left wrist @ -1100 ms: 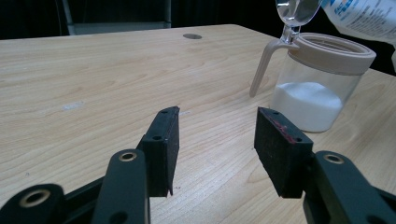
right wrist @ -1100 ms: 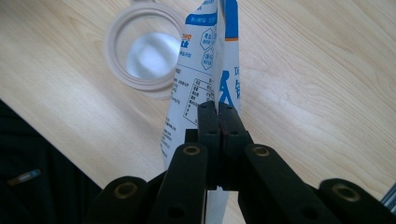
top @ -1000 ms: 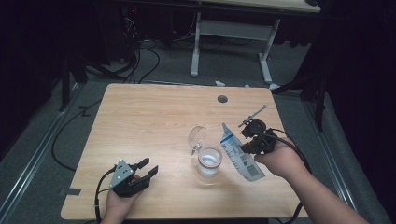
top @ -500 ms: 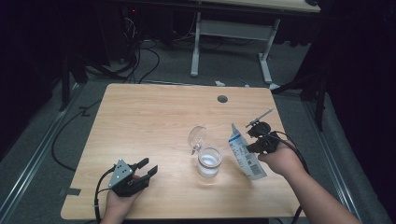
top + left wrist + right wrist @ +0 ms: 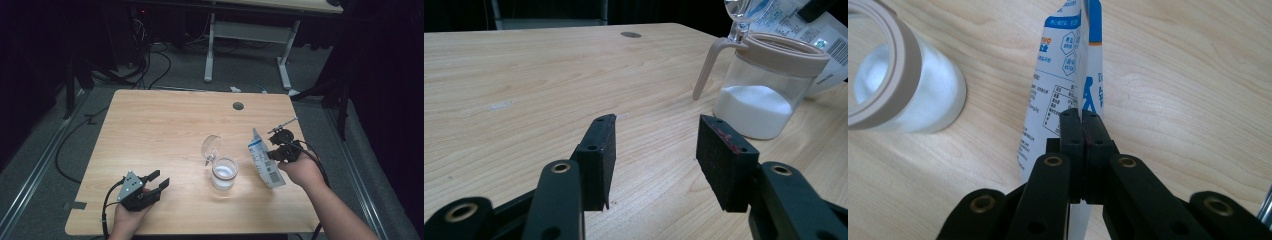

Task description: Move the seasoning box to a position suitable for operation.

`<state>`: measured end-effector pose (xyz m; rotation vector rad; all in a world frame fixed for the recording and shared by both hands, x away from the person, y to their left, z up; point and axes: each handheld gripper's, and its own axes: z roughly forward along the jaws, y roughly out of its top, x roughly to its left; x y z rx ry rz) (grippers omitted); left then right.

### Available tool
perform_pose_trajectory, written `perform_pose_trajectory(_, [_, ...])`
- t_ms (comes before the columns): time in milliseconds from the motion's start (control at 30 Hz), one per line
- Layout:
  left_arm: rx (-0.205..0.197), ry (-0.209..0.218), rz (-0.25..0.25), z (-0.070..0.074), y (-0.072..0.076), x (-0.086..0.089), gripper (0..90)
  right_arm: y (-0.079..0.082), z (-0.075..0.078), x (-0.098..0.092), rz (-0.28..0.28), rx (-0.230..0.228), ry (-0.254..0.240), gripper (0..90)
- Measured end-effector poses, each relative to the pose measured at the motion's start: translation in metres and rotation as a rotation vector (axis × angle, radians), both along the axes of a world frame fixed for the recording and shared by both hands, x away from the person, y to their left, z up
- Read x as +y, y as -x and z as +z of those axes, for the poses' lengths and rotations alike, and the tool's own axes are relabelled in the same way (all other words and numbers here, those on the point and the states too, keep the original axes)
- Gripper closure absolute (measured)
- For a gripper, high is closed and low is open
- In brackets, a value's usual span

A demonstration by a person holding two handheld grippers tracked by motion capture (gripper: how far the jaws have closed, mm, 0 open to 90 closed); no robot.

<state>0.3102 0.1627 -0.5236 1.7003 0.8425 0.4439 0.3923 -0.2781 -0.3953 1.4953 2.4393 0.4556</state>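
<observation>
A white and blue printed plastic pouch [image 5: 265,162] stands tilted on the light wooden worktop [image 5: 165,125], near its right edge, just beside a clear glass jar [image 5: 223,173] partly filled with white powder. The pouch's small print is too fine to read. The right gripper [image 5: 276,149] has its fingers pinched tight on the pouch's thin edge. The left gripper [image 5: 157,181] rests at the near left corner, fingers [image 5: 599,155] parted, holding nothing
</observation>
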Motion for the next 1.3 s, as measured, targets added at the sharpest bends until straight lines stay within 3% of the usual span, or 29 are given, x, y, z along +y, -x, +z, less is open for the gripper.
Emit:
perform_pose_trajectory(633, [0.003,0.003,0.012,0.001,-0.001,0.004,50.8,0.023,-0.001,-0.013,-0.042,-0.236,-0.114,90.0])
perform_pose_trajectory(900, [-0.012,-0.032,0.028,0.0,-0.002,0.007,50.6,0.031,-0.012,-0.015,-0.036,-0.286,-0.128,90.0])
perform_pose_trajectory(967, [-0.008,-0.019,0.029,0.0,-0.002,0.008,50.6,0.033,-0.016,-0.014,-0.032,-0.298,-0.128,90.0])
perform_pose_trajectory(1167, [-0.003,-0.012,0.04,0.002,-0.003,0.014,50.6,0.04,-0.021,-0.019,-0.053,-0.369,-0.167,90.0])
perform_pose_trajectory(1300, [0.001,-0.039,0.045,0.004,-0.005,0.02,51.2,0.045,-0.027,-0.022,-0.058,-0.423,-0.187,90.0])
